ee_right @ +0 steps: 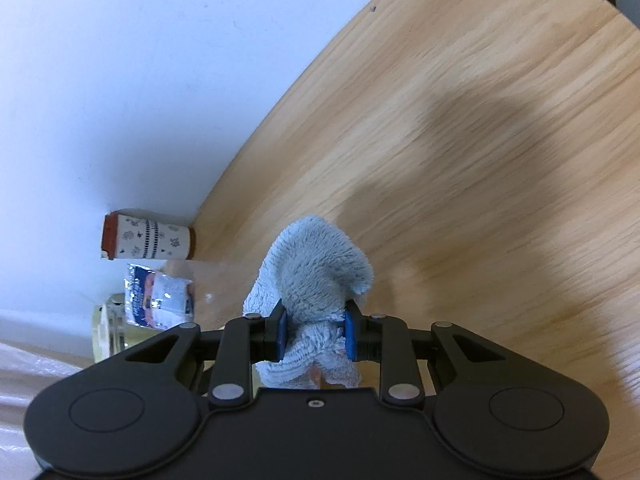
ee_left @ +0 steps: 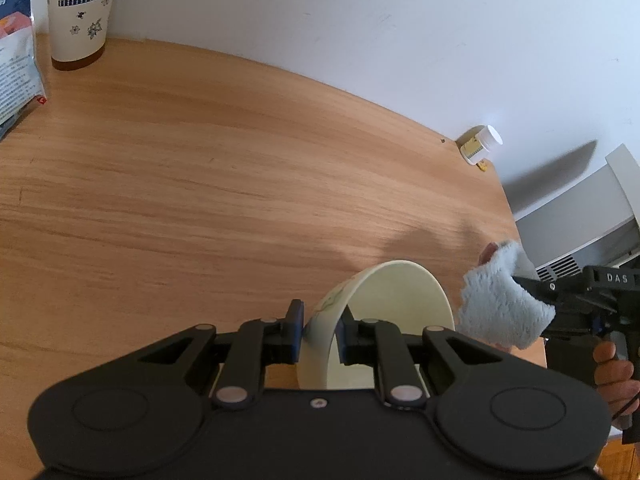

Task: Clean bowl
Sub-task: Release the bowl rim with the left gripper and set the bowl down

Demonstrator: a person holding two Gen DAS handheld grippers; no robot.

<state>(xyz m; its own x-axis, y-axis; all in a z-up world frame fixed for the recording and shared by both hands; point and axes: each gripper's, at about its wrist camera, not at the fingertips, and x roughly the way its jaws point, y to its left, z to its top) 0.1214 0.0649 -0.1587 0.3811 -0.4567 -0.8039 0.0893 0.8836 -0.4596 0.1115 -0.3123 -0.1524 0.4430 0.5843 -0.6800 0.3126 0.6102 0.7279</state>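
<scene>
A cream bowl (ee_left: 384, 312) with a faint leaf pattern is held tilted on its side above the wooden table (ee_left: 200, 184). My left gripper (ee_left: 318, 330) is shut on the bowl's rim, one finger outside and one inside. In the left wrist view, the right gripper (ee_left: 532, 296) holds a fluffy light-blue cloth (ee_left: 500, 304) just right of the bowl's opening, apart from it. In the right wrist view, my right gripper (ee_right: 314, 330) is shut on the cloth (ee_right: 316, 276), which bunches up between the blue pads. The bowl is not in the right wrist view.
A tall patterned cup (ee_left: 80, 8) and a printed packet (ee_left: 16, 48) stand at the table's far left by the white wall. A small white-capped bottle (ee_left: 482, 146) lies at the far right corner. The table's right edge (ee_left: 516, 216) runs near the cloth.
</scene>
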